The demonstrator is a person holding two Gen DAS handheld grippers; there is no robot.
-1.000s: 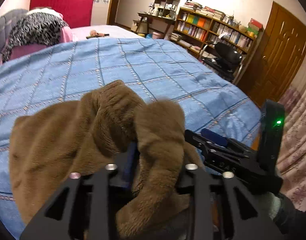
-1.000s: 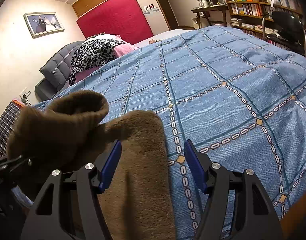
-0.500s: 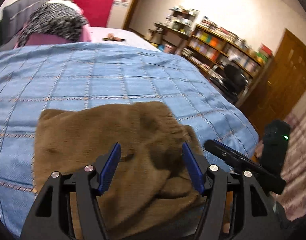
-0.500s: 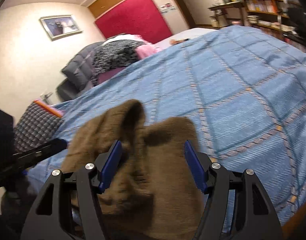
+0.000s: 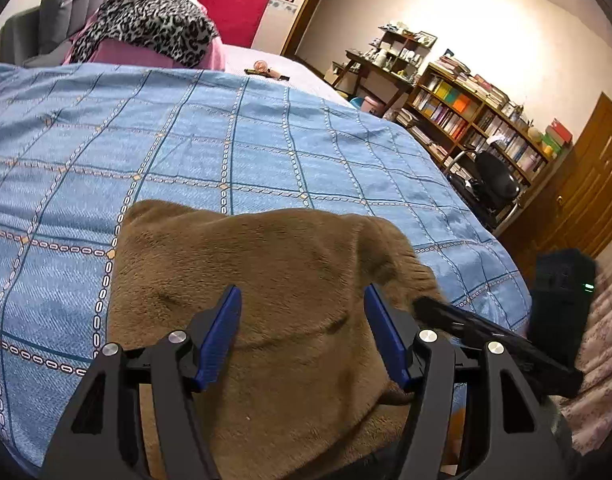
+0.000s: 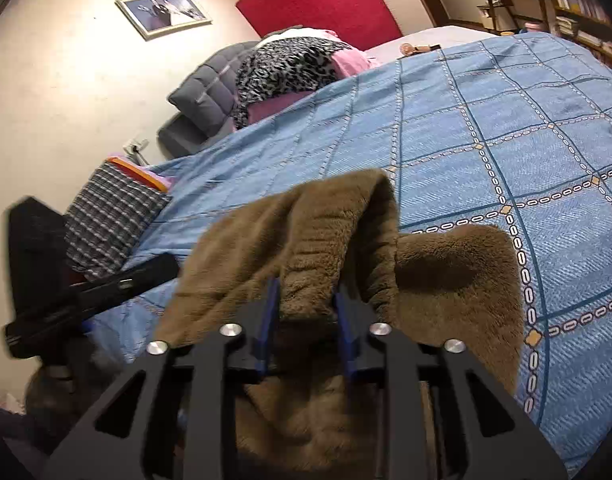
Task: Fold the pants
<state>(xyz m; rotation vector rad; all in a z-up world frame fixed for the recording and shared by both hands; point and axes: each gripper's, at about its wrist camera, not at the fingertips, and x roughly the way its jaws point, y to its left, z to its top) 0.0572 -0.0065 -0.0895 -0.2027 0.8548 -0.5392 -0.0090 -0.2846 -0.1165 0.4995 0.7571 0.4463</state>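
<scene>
Right wrist: pants [image 6: 325,248] bunched inside closing right claw [image 6: 306,320]

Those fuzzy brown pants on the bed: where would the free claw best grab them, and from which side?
Probably the far-left corner of the brown fleece pants, coming in from the bare blue bedspread beside it. That corner lies flat with its edge exposed, so one finger could slide under. The left gripper stands open above the fabric; the right gripper is closing on a raised fold at the other end.
</scene>
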